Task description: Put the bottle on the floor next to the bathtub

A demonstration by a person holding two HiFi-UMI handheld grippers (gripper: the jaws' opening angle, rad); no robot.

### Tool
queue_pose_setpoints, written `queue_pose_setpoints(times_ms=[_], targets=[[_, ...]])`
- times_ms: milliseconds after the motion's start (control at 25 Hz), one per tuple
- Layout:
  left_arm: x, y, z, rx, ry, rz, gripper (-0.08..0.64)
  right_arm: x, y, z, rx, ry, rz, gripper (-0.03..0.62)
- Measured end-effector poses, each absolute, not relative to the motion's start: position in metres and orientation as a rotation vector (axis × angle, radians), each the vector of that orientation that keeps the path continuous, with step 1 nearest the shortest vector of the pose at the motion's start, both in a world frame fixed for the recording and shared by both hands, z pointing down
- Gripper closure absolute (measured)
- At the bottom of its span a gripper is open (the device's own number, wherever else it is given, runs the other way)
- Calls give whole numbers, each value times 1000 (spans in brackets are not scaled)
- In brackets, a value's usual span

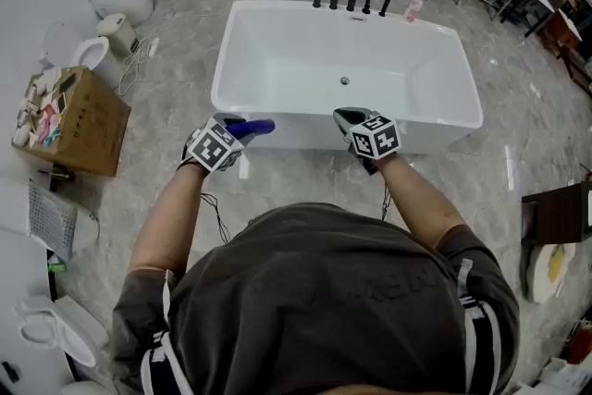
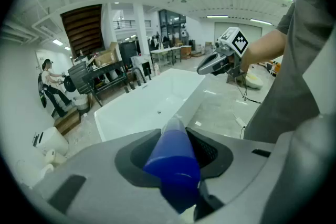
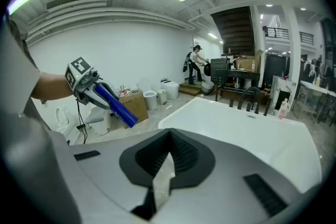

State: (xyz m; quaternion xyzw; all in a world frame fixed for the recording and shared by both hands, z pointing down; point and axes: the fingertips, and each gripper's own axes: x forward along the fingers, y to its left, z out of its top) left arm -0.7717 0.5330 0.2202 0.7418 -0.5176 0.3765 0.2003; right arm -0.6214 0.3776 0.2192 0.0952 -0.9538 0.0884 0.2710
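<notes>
- The blue bottle [image 2: 173, 160] is held up in the air, clamped crosswise in the left gripper [image 1: 242, 127], whose jaws are closed snugly around its body.
- We judge it to be light, stiff plastic with a smooth round wall that could slip or roll, so a firm hold at mid-body suits it.
- The right gripper [image 1: 346, 117] hangs beside the left with a gap between them. Its jaws are together and carry nothing but a pale sliver at the seam, which we cannot identify.
- The bathtub [image 1: 462, 79] stands just ahead of both grippers, and the floor [image 1: 176, 97] lies below them.
</notes>
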Motion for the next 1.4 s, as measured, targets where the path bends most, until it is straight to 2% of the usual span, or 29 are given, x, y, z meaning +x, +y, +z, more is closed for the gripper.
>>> queue_pose_setpoints(times_ms=[800, 1160, 1400], targets=[[-746, 507, 219, 2028, -1492, 1049, 416, -601, 354, 214, 181, -2588, 190, 600], [-784, 491, 219, 2158, -1398, 1062, 416, -623, 358, 220, 327, -2581, 273, 600], [-762, 463, 224, 2230, -1322, 1074, 416, -605, 349, 211, 373, -2580, 264, 600]])
